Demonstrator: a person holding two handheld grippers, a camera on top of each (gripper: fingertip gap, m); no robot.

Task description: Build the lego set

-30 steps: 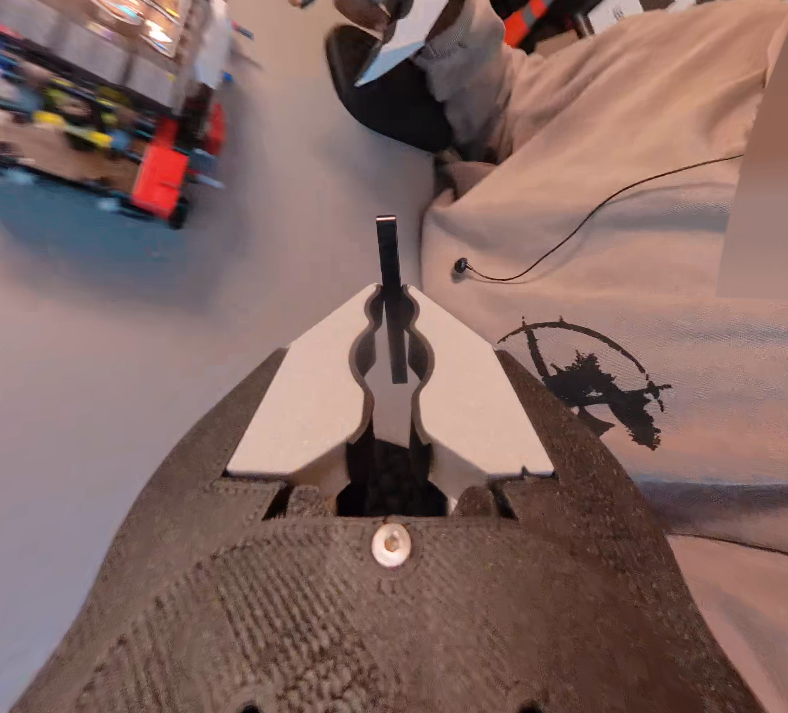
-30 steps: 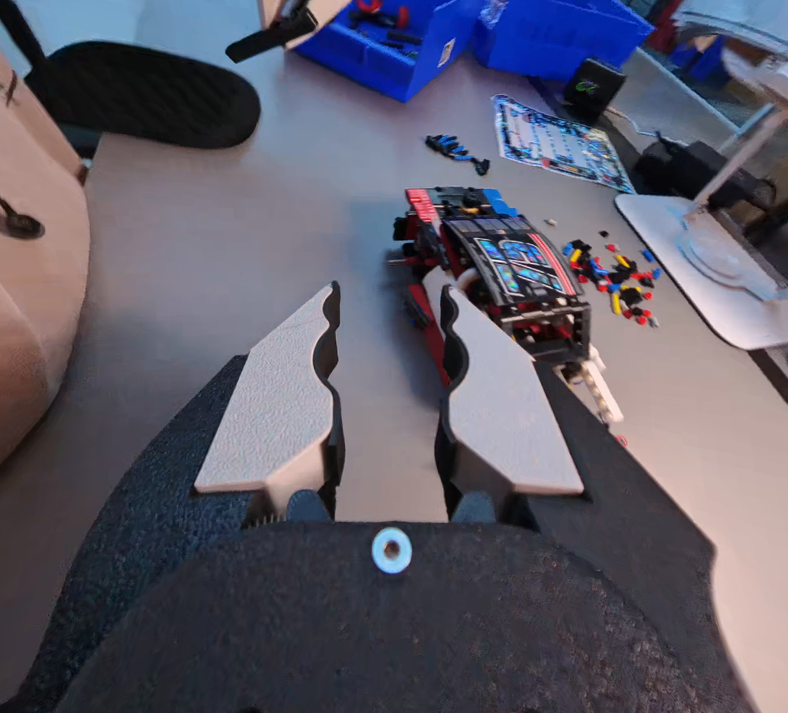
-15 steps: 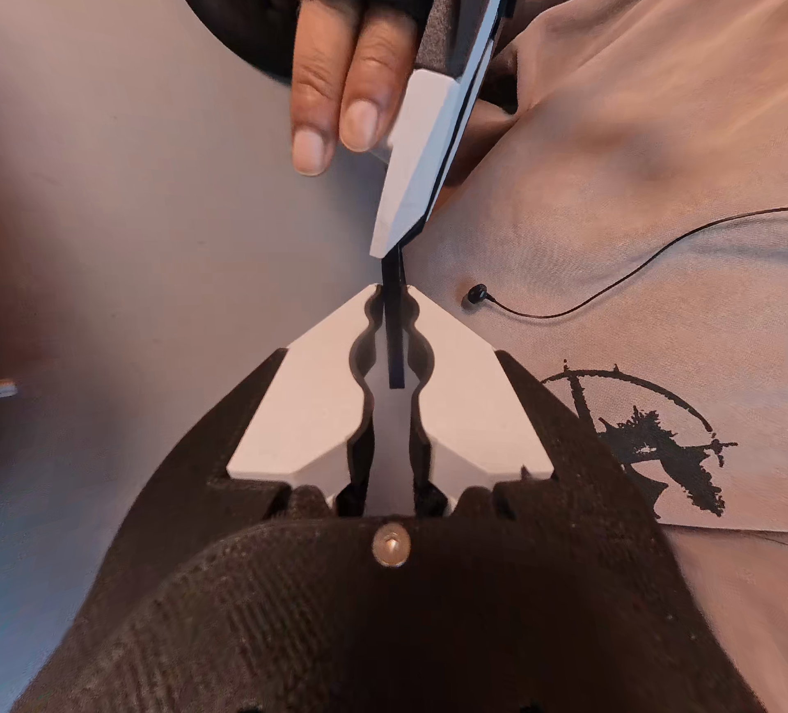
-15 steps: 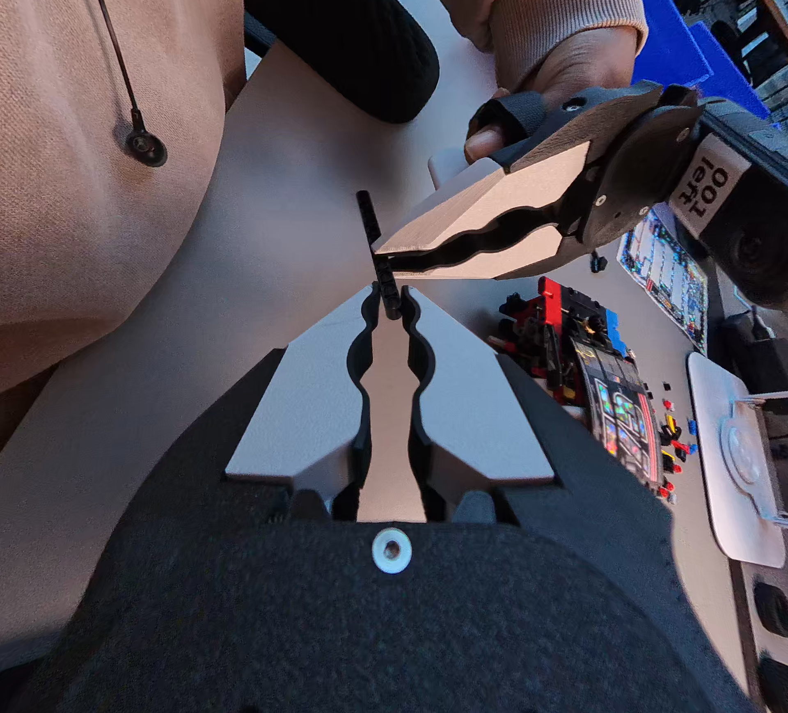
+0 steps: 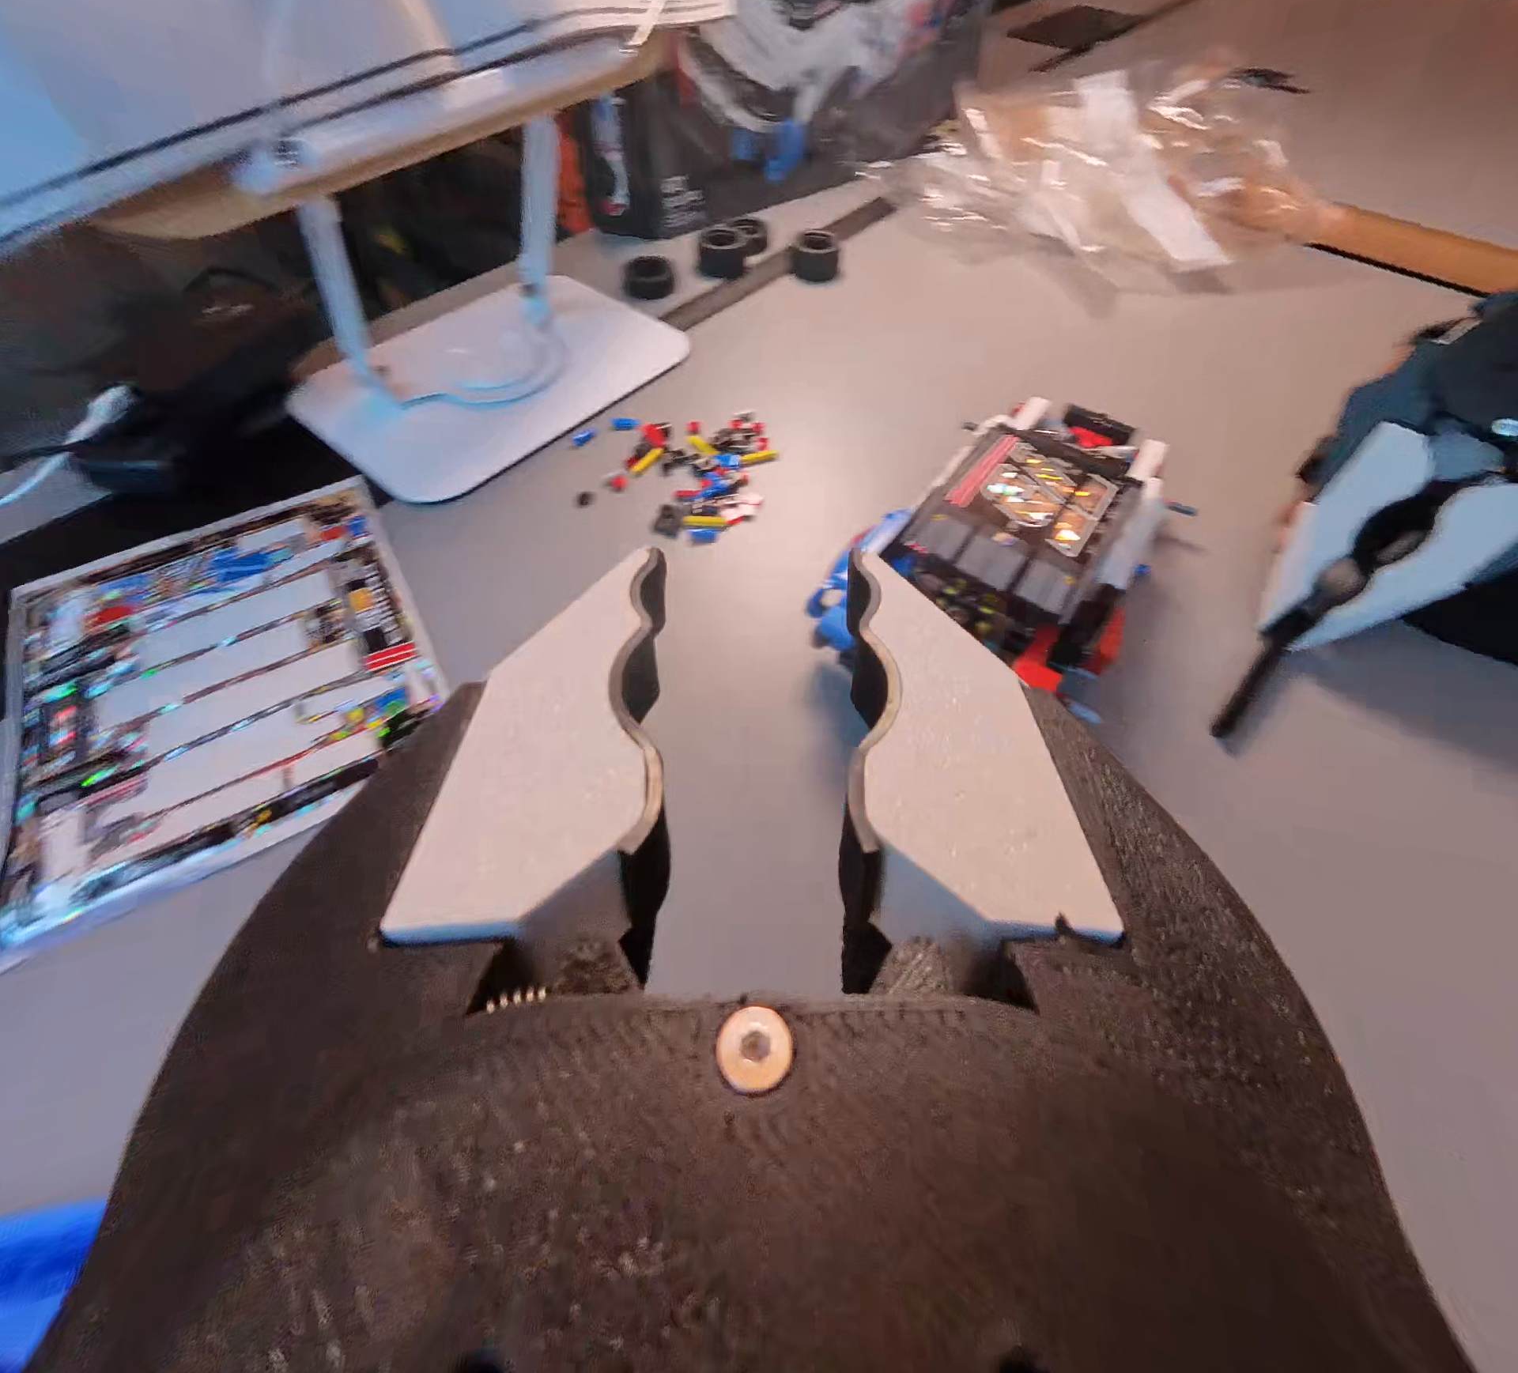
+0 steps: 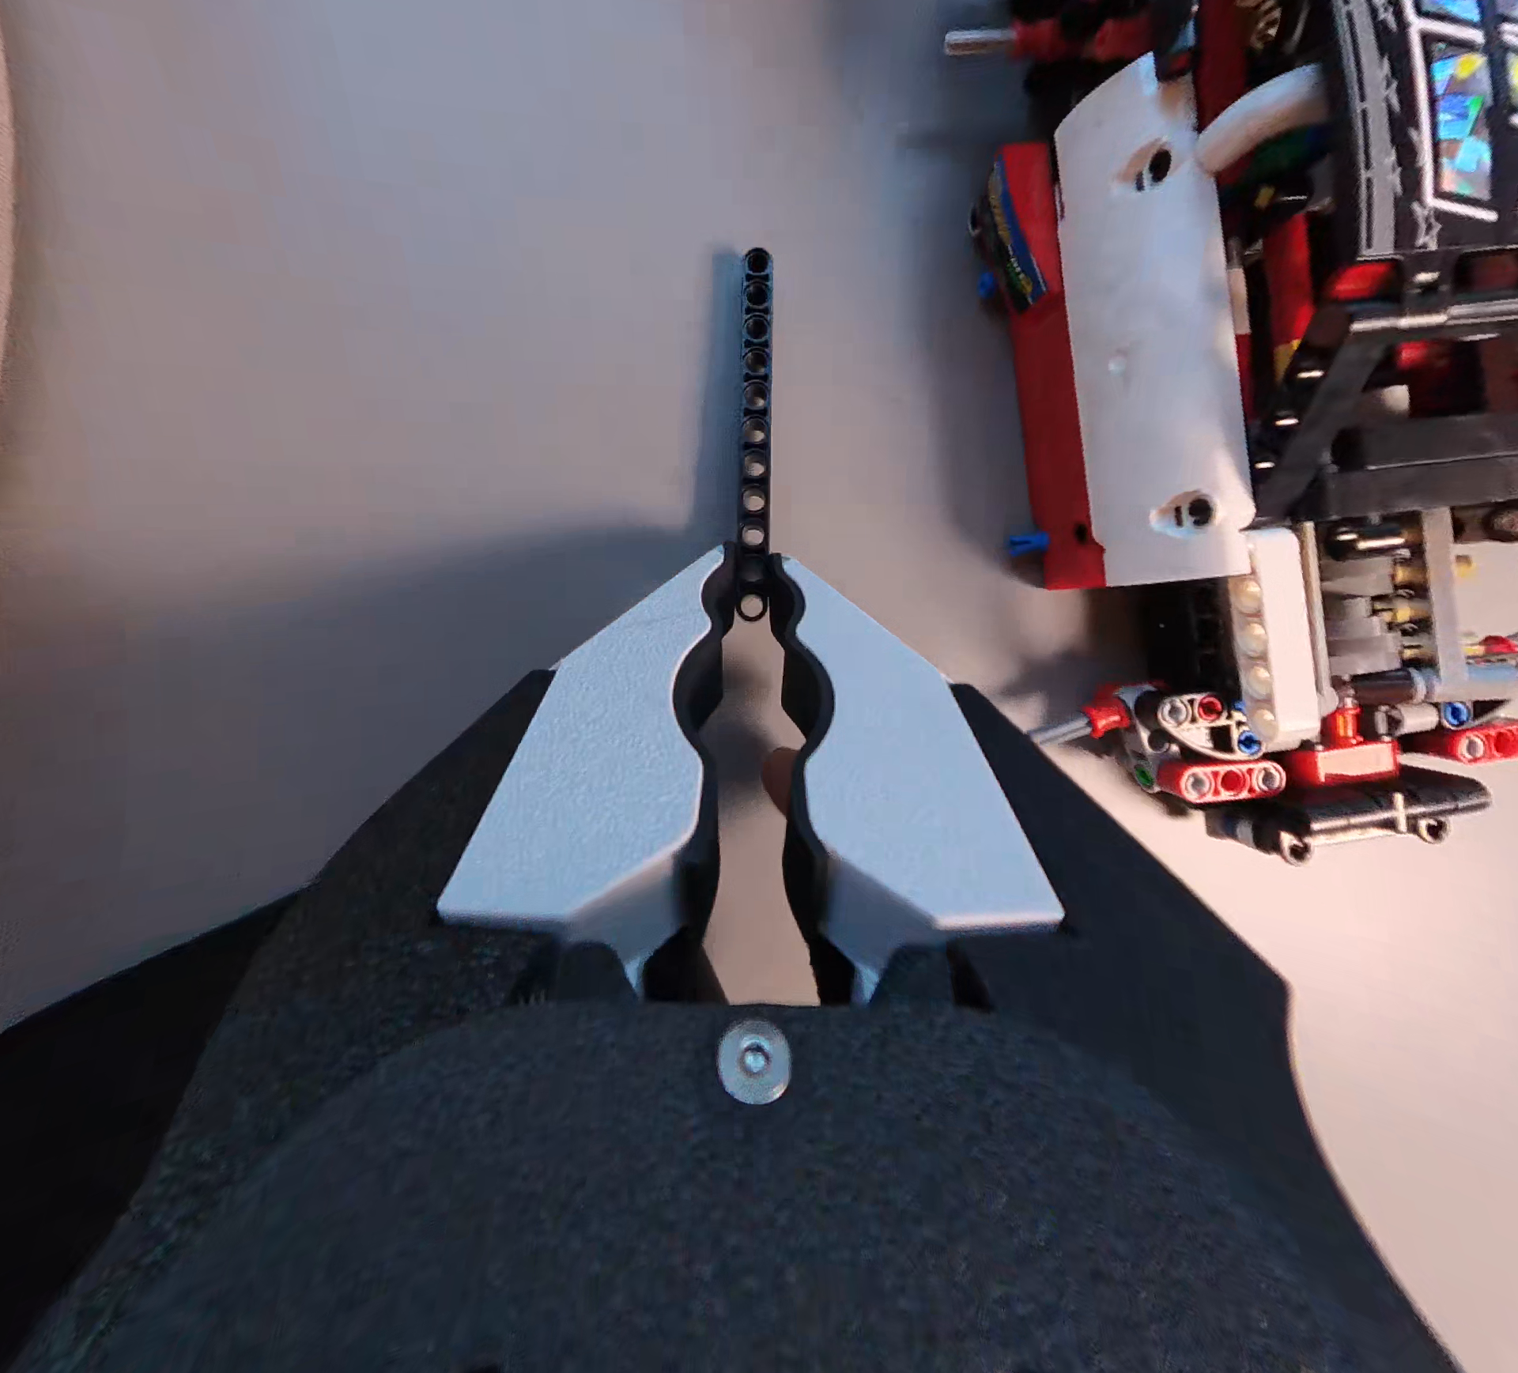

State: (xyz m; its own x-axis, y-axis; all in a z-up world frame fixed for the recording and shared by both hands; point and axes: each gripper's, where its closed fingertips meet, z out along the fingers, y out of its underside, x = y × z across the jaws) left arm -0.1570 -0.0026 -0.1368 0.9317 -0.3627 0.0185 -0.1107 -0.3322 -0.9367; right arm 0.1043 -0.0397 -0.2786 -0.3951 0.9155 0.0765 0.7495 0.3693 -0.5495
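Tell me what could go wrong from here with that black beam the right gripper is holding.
1. The right gripper pinches the beam only at its last holes, so it may pivot or slip when pushed.
2. The car is close beside it; a swing could knock parts loose.
3. The left gripper is open and apart from the car, so nothing braces it against the push.
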